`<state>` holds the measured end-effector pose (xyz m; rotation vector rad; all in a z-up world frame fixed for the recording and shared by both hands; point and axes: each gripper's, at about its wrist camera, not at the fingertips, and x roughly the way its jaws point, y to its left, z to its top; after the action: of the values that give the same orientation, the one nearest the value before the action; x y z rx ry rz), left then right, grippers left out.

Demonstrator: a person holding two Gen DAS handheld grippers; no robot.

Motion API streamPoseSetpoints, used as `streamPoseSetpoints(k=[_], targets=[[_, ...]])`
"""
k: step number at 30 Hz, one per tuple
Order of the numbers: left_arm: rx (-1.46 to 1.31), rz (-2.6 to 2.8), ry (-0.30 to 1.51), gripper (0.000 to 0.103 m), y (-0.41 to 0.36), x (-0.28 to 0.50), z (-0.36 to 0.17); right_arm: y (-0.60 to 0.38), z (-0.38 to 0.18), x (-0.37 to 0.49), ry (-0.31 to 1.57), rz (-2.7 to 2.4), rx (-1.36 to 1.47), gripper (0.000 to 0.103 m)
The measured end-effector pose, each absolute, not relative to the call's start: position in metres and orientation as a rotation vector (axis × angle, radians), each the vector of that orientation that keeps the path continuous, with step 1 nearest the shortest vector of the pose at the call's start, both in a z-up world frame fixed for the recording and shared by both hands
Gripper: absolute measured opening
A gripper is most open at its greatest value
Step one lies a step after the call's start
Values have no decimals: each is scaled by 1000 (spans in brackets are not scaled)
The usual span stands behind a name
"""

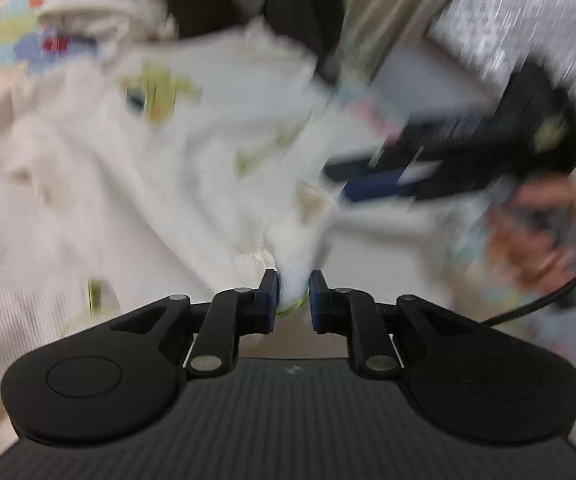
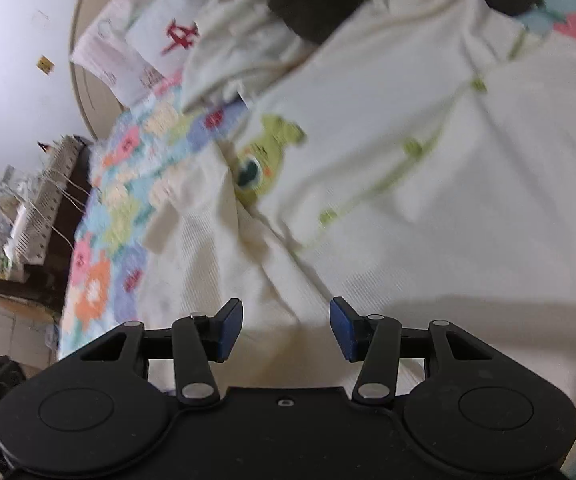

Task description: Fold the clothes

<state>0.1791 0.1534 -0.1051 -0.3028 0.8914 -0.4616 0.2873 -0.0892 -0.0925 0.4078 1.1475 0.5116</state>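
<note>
A cream white garment point(image 1: 100, 184) with green trim and a green cartoon patch lies spread on a bed. My left gripper point(image 1: 293, 294) is shut on a bunched corner of it. In the left wrist view the right gripper point(image 1: 428, 160) shows blurred at the right, held by a hand point(image 1: 548, 232). In the right wrist view the same garment point(image 2: 428, 140) fills the middle and right, with the green patch point(image 2: 264, 156) left of centre. My right gripper point(image 2: 286, 330) is open and empty just above the cloth.
A colourful flower-pattern bedspread point(image 2: 116, 220) lies under the garment. Other pale and dark clothes point(image 2: 288, 4) are piled at the far end, next to a pillow point(image 2: 160, 40) with a red mark. A dark shelf point(image 2: 40, 220) stands by the white wall at left.
</note>
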Motion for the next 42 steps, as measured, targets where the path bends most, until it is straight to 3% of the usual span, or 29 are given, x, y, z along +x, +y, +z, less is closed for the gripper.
streamPoseSetpoints(k=[3, 8, 11, 14, 21, 23, 24, 29, 36, 39, 40, 42], targets=[[-320, -440, 955, 16, 151, 176, -115, -93, -108, 282, 1178, 528, 447, 54], [-458, -400, 894, 40, 183, 165, -104, -86, -120, 273, 1240, 579, 490, 54], [-520, -372, 886, 41, 200, 170, -105, -82, -121, 271, 1266, 638, 541, 54], [-528, -312, 900, 41, 212, 176, -113, -74, -128, 272, 1294, 616, 485, 65], [-478, -260, 945, 41, 207, 185, -128, -65, -156, 266, 1366, 581, 415, 65], [-442, -275, 951, 41, 198, 184, -127, -57, -151, 262, 1332, 621, 335, 47], [-427, -285, 956, 41, 193, 183, -126, -54, -141, 257, 1269, 621, 264, 8], [-427, -284, 939, 41, 192, 176, -117, -52, -84, 233, 986, 698, 62, 9], [-417, -260, 945, 41, 192, 176, -117, -70, -111, 239, 1084, 459, -127, 13], [-433, -232, 971, 41, 197, 178, -124, -74, -113, 243, 1109, 465, -31, 21], [-440, -224, 971, 41, 200, 179, -125, -71, -110, 241, 1089, 468, -43, 29], [-458, -207, 963, 41, 207, 180, -124, -61, -101, 235, 1039, 480, -112, 35]])
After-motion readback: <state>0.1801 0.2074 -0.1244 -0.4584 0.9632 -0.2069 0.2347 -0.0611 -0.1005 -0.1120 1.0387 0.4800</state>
